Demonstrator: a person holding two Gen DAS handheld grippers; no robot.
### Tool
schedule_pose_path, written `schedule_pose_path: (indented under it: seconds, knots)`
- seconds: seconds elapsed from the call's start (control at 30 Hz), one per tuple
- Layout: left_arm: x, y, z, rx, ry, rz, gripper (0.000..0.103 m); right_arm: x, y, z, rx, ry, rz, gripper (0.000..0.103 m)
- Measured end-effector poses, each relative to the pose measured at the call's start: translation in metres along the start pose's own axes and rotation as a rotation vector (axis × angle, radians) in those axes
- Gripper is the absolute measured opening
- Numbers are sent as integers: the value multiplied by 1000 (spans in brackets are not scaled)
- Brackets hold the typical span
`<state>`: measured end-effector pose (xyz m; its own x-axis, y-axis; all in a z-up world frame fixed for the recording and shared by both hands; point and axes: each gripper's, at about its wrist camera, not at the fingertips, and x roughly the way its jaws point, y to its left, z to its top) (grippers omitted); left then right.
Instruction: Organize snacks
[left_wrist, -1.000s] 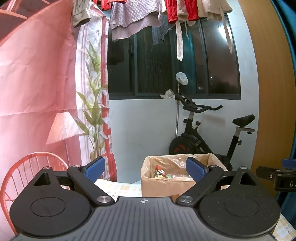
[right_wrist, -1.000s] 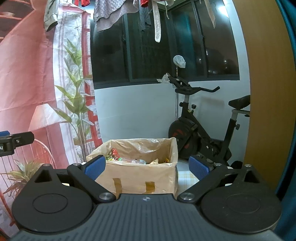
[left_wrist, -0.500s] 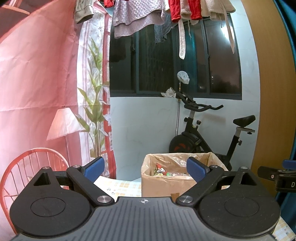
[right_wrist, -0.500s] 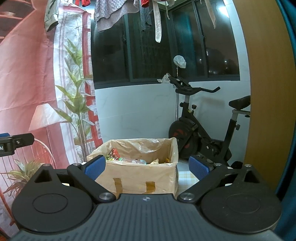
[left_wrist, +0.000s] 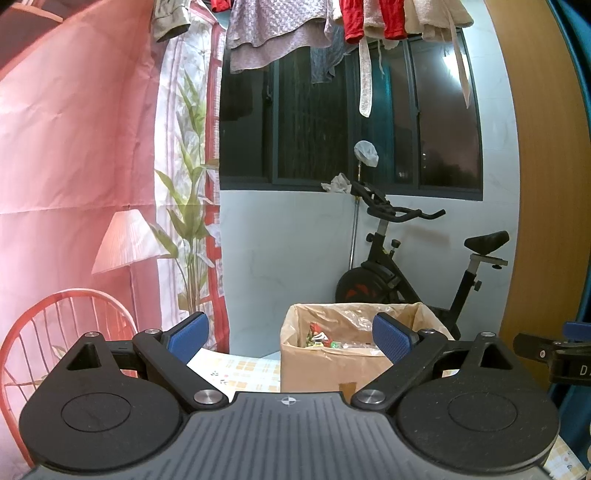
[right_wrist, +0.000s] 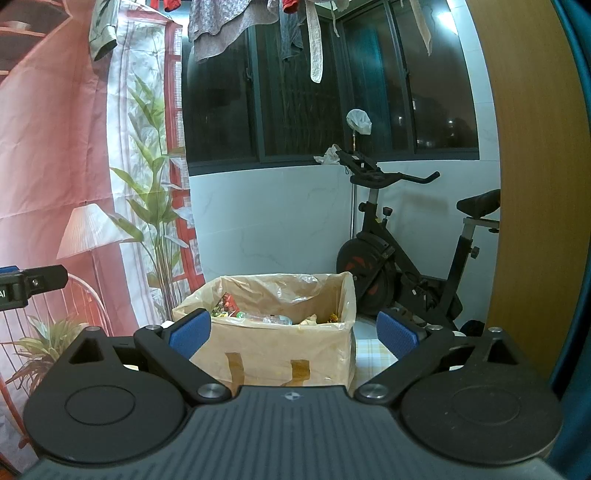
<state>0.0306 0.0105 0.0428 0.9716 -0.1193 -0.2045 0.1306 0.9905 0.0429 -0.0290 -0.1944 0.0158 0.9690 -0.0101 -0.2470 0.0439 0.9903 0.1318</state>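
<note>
Left wrist view. The left gripper (left_wrist: 290, 338) stands with its blue pads (left_wrist: 186, 335) spread wide and nothing between them. Beyond it a cardboard box (left_wrist: 325, 365), lined with a clear plastic bag, rests on a bench (left_wrist: 240, 371) covered by a checked cloth. The right pad hides part of the box's rim. Snacks (left_wrist: 318, 338) lie inside the box; only a few coloured wrappers show above the rim and their kinds cannot be made out. The tip of the right gripper (left_wrist: 546, 352) enters at the right edge, cut off by the frame. An exercise bike (left_wrist: 399, 266) stands behind the box, its base hidden.

Right wrist view. The right gripper (right_wrist: 293, 332) is likewise spread wide and empty. The same box (right_wrist: 280, 350) sits ahead between the pads (right_wrist: 397, 334), two tape strips on its near face; its lower edge is hidden by the gripper body. Snacks (right_wrist: 229, 306) appear as a blurred jumble within. Part of the left gripper (right_wrist: 33, 284) shows at the left edge.
</note>
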Motion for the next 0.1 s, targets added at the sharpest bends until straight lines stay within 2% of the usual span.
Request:
schedule_pose_path:
  seconds: [0.1]
  knots:
    - [1, 0, -1, 0, 6, 5, 97, 0, 0, 0, 0, 0, 0, 99]
